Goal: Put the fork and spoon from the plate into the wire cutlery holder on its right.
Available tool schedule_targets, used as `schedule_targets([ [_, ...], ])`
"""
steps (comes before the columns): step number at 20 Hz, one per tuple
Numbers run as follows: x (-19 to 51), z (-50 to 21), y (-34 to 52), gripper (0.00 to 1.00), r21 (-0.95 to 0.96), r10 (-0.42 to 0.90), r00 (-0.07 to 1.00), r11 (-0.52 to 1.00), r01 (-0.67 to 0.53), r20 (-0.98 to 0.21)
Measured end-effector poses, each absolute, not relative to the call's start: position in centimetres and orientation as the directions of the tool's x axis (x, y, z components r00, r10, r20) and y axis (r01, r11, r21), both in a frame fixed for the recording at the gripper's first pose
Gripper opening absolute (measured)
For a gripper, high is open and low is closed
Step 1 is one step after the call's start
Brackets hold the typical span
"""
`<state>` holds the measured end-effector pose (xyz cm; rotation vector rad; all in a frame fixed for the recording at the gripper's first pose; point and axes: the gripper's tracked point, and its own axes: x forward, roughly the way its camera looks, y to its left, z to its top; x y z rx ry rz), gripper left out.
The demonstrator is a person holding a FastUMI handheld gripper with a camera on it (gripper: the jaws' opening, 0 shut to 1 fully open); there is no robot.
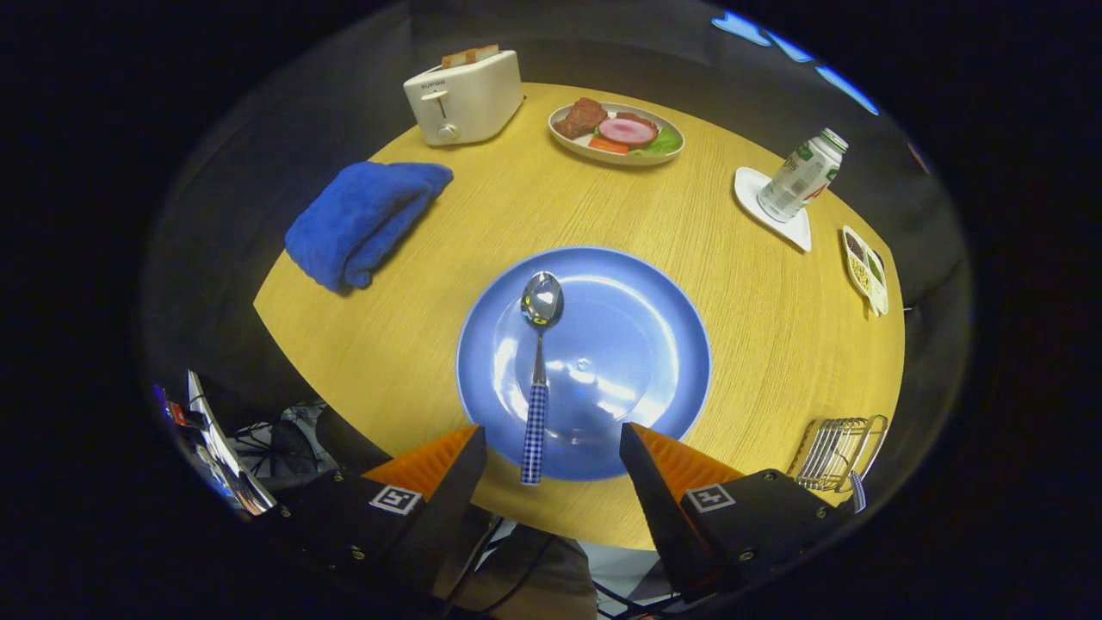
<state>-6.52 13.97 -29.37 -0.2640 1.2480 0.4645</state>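
A blue plate (641,344) lies on the round wooden table just ahead of my fingers. On its left half rests a spoon (537,387) with a shiny bowl pointing away from me and a blue-and-white checked handle whose end overhangs the near rim. My gripper (551,448) hovers above the near edge of the plate, open, and the spoon handle's end lies between the fingertips, closer to the left one, with neither finger touching it. The wire cutlery holder (837,451) stands to the right of the plate near the table edge, and a checked handle end shows at its near side.
Beyond the plate are a folded blue towel (366,222) at the left, a white toaster (465,96) with bread, a dish of food (618,131), a bottle (802,176) on a white coaster and a small divided snack dish (865,269) at the right.
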Motion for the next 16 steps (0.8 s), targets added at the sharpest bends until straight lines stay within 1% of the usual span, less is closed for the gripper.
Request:
schedule_targets([
  [7, -6.5, -31.8, 13.9, 0.94, 0.069, 0.180, 0.197, 0.881, -0.467, -0.964],
  [9, -6.6, -32.9, 13.8, 0.60, 0.068, 0.173, 0.184, 0.881, -0.468, -0.968],
  [12, -6.7, -33.5, 13.8, 0.59, 0.068, 0.160, 0.151, 0.873, -0.483, -0.975],
  [13, -7.1, -32.7, 13.8, 0.60, 0.083, 0.176, 0.146, 0.866, -0.493, -0.974],
  [14, -6.2, -34.4, 14.0, 0.35, 0.078, 0.171, 0.154, 0.875, -0.479, -0.973],
  [15, -6.4, -34.1, 14.1, 0.11, 0.083, 0.168, 0.135, 0.871, -0.485, -0.976],
  [16, -6.4, -33.8, 14.0, 0.11, 0.079, 0.162, 0.125, 0.864, -0.497, -0.979],
])
